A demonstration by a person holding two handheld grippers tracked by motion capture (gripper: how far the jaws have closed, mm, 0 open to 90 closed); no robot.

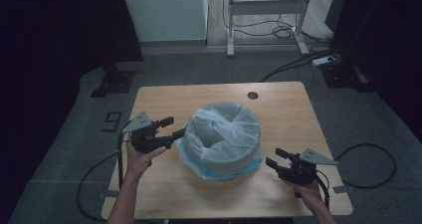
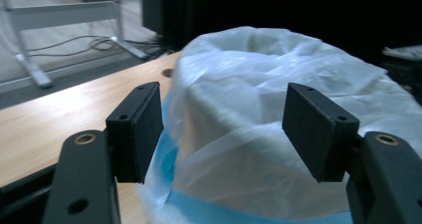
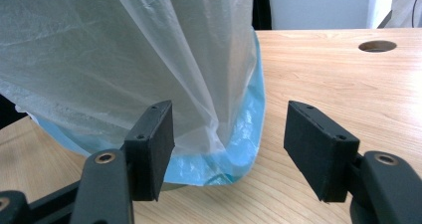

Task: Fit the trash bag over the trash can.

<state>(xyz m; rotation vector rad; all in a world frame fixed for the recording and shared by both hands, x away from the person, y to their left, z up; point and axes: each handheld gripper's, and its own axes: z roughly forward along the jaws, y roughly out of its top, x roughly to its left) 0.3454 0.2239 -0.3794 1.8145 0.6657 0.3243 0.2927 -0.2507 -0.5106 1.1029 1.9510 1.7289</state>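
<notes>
A round bin (image 1: 224,140) lined with a thin white plastic bag stands in the middle of the wooden table (image 1: 278,104); a blue band shows around its base. My left gripper (image 1: 171,127) is open just left of the bin, its jaws pointing at the bag's side (image 2: 234,109). My right gripper (image 1: 275,157) is open at the bin's lower right, a short gap away. In the right gripper view the bag (image 3: 149,59) hangs down over the blue base (image 3: 244,129), in front of the left jaw. Nothing is held between either pair of jaws.
A round cable hole (image 1: 253,95) sits near the table's far edge. Cables (image 1: 368,159) trail on the grey floor around the table. A white desk frame (image 1: 266,15) and a white cabinet (image 1: 166,12) stand beyond.
</notes>
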